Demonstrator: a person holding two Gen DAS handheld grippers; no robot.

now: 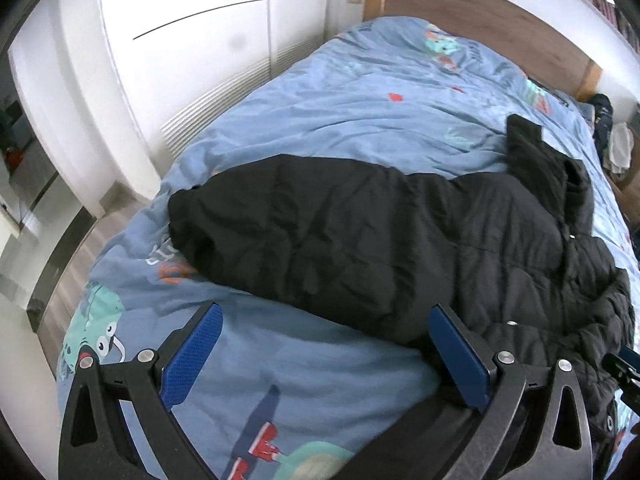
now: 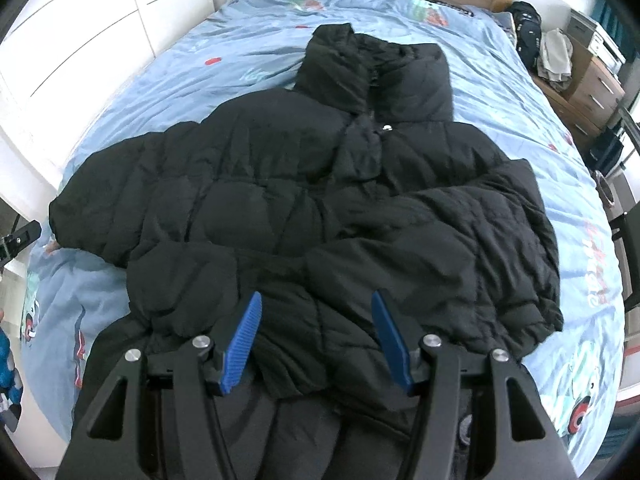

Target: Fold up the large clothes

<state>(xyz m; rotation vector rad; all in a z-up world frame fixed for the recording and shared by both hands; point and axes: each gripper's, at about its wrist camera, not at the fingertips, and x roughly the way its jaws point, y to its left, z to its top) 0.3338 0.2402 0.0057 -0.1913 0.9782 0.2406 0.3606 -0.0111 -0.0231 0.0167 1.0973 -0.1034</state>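
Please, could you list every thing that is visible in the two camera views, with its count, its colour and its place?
puffer jacket: one, black, spread front up on the bed, hood toward the headboard, one sleeve folded across the body
duvet cover: one, light blue with cartoon prints, covering the bed under the jacket
headboard: one, brown wood, at the far end of the bed
wardrobe: one, white, along the bed's left side
backpack: one, dark, beside the bed's far right corner
drawer unit: one, brown wood, right of the bed
left gripper: one, black with blue pads, open, over the duvet at the jacket's left sleeve
right gripper: one, black with blue pads, open, over the jacket's hem
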